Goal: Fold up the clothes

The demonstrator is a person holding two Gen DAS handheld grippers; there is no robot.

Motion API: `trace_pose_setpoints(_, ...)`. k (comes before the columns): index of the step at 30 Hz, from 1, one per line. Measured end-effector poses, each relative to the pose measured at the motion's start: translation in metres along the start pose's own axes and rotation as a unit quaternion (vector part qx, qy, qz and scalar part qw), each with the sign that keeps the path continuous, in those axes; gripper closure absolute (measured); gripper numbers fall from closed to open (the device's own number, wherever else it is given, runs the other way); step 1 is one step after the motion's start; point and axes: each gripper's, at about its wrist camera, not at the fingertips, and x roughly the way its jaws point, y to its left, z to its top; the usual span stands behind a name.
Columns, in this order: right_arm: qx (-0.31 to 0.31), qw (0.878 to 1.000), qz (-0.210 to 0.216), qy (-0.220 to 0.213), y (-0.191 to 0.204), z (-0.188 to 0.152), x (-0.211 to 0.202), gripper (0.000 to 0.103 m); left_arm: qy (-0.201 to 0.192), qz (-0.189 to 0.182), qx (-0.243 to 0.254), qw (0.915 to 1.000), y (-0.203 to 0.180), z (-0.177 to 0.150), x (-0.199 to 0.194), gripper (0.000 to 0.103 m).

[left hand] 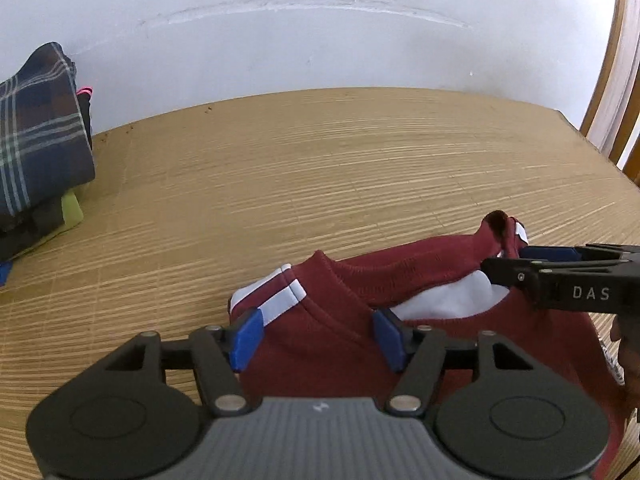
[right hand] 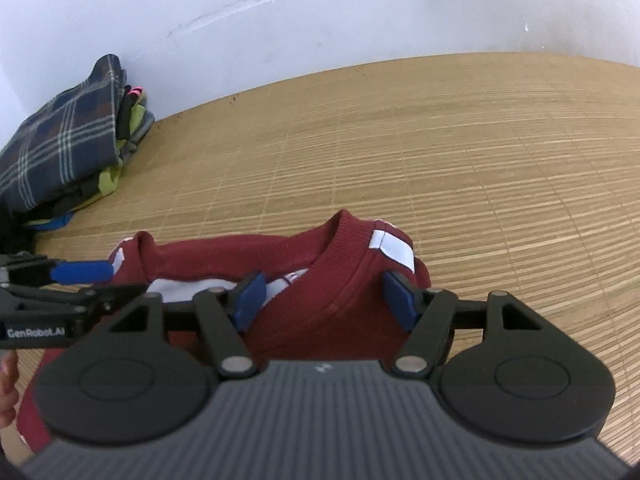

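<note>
A dark red sweater (left hand: 400, 274) with white stripes lies on the bamboo mat (left hand: 320, 168), its ribbed collar (right hand: 348, 240) towards the wall. My left gripper (left hand: 318, 338) is open, its blue pads (left hand: 246, 340) set either side of the sweater's left shoulder and collar edge. My right gripper (right hand: 325, 300) is open too, straddling the right shoulder near a white stripe (right hand: 394, 252). Each gripper shows in the other's view: the right gripper (left hand: 503, 259) at the far shoulder, the left gripper (right hand: 126, 280) at the left edge. The sweater's lower part is hidden under the gripper bodies.
A pile of folded clothes (right hand: 60, 148) topped by a dark plaid piece stands at the back left against the white wall (left hand: 320, 40). A wooden frame (left hand: 616, 80) rises at the right. Bare mat stretches between the sweater and the wall. A hand (left hand: 626, 360) holds the right gripper.
</note>
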Motion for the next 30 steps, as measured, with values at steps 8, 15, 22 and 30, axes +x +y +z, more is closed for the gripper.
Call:
trace_pose_setpoints(8,0.065,0.995,0.016,-0.07,-0.024,-0.016,-0.087,0.025,-0.009,0.043,-0.034,0.9985,0.009,-0.025,-0.047,0.03)
trace_pose_setpoints(15,0.039,0.999,-0.01,-0.005,-0.019,-0.08,-0.14,0.025,0.046,0.064,-0.058,0.9952,-0.001,-0.089,-0.093,0.029)
trace_pose_setpoints(22,0.048,0.998,-0.019,0.036,0.013,-0.126,-0.144,0.025,0.073,0.041,-0.071,0.9939,-0.036,-0.125,-0.1,0.029)
trace_pose_setpoints(30,0.019,0.999,-0.017,0.034,0.038,-0.148,-0.159,0.025,0.076,0.03,-0.048,0.9955,-0.048,-0.145,-0.115,0.029)
